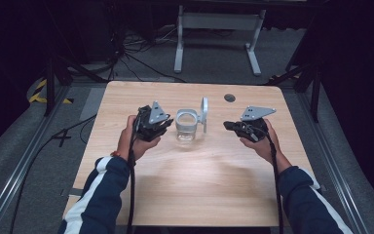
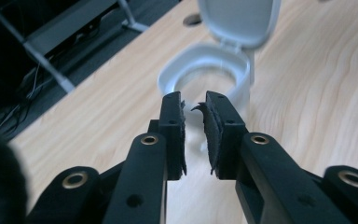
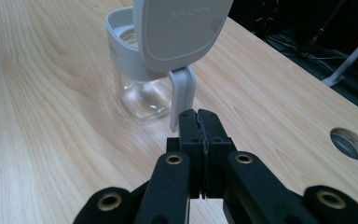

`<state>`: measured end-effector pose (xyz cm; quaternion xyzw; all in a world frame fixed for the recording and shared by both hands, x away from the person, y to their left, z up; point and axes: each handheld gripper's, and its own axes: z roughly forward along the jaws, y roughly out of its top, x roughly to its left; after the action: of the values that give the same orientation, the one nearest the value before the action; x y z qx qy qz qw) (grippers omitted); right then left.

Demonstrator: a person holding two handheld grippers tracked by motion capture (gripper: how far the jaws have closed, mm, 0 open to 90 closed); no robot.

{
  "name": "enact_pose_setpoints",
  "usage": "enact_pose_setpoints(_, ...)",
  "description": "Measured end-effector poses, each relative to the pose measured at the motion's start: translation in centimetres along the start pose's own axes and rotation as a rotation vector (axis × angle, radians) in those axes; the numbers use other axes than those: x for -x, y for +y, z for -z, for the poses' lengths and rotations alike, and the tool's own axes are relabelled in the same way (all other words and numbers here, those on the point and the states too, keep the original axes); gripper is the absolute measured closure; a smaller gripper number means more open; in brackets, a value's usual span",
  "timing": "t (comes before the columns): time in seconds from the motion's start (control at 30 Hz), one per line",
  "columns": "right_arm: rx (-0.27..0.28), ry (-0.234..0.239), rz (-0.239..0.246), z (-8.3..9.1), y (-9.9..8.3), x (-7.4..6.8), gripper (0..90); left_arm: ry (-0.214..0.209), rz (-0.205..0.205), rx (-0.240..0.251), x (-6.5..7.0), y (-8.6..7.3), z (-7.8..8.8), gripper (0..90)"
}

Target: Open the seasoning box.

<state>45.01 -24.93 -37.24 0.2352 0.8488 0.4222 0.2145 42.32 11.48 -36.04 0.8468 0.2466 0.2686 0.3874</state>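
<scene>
Nearest the camera in the high view, two forearms in dark blue sleeves with white stripes came in over the front edge of the wooden worktop (image 1: 195, 195). The left hand (image 1: 131, 139) held the left gripper (image 1: 161, 127) just left of a clear jar (image 1: 185, 130) with a grey collar, and the right hand (image 1: 260, 144) held the right gripper (image 1: 230, 126) a short way off to the jar's right, its tips pointing toward the jar.

In the left gripper view, the left gripper (image 2: 196, 108) had its jaws parted by a narrow gap with nothing between them; its worn pads stood just short of the jar's grey collar (image 2: 205, 70), which was blurred. In the right gripper view, the right gripper (image 3: 198, 116) was closed, pads pressed together on nothing, its tips close to the grey hinge strap (image 3: 182, 95) of the jar.

The jar stood upright near the middle of the worktop, its hinged lid (image 1: 204, 113) flipped open and standing up on its right side. Farther back, a round cable hole (image 1: 230, 98) sat near the far edge. Beyond the worktop, a grey metal stand (image 1: 219, 36) and loose cables lay on the dark floor.
</scene>
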Motion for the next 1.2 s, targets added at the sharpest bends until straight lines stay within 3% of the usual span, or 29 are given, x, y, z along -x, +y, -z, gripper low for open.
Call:
enact_pose_setpoints(0.17,-0.016,-0.002,0.017,1.3,-0.7,-0.2,88.0,0.014,-0.003,-0.047,0.5,-3.6,2.1,71.9)
enact_pose_setpoints(0.23,-0.029,-0.004,0.024,1.9,-1.3,-0.3,87.3,0.008,0.021,-0.075,0.8,-5.2,2.5,70.3)
enact_pose_setpoints(0.33,-0.043,-0.006,0.022,2.8,-2.4,-0.5,83.3,0.01,0.0,-0.124,1.4,-7.6,3.3,65.6)
enact_pose_setpoints(0.4,-0.056,-0.003,0.027,3.7,-3.4,-0.8,82.9,0.007,0.03,-0.144,1.6,-8.9,3.7,63.1)
enact_pose_setpoints(0.53,-0.063,-0.003,0.029,5.0,-5.2,-1.4,73.5,0.002,0.063,-0.184,2.1,-11.2,3.9,56.4)
enact_pose_setpoints(0.6,-0.07,-0.003,0.035,5.6,-6.0,-1.6,68.3,-0.01,0.074,-0.199,2.4,-12.1,4.0,53.7)
enact_pose_setpoints(0.77,-0.065,-0.014,0.014,7.3,-8.3,-2.1,59.5,-0.046,0.11,-0.179,2.6,-13.3,4.2,43.2)
enact_pose_setpoints(0.9,-0.076,-0.061,-0.034,8.7,-11.3,-2.4,49.6,-0.081,0.148,-0.188,2.8,-14.8,3.9,35.4)
enact_pose_setpoints(0.97,-0.08,-0.068,-0.076,9.4,-12.6,-2.4,48.3,-0.09,0.16,-0.169,2.8,-15.2,3.9,34.0)
enact_pose_setpoints(1.07,-0.102,-0.08,-0.097,9.8,-14.0,-2.5,45.5,-0.094,0.156,-0.159,2.7,-15.4,3.9,32.9)
enact_pose_setpoints(1.17,-0.126,-0.096,-0.134,10.7,-15.7,-2.6,43.4,-0.113,0.19,-0.161,2.6,-15.9,3.8,31.8)
enact_pose_setpoints(1.2,-0.127,-0.096,-0.142,11.0,-16.1,-2.6,41.9,-0.112,0.178,-0.159,2.4,-16.0,3.7,31.5)
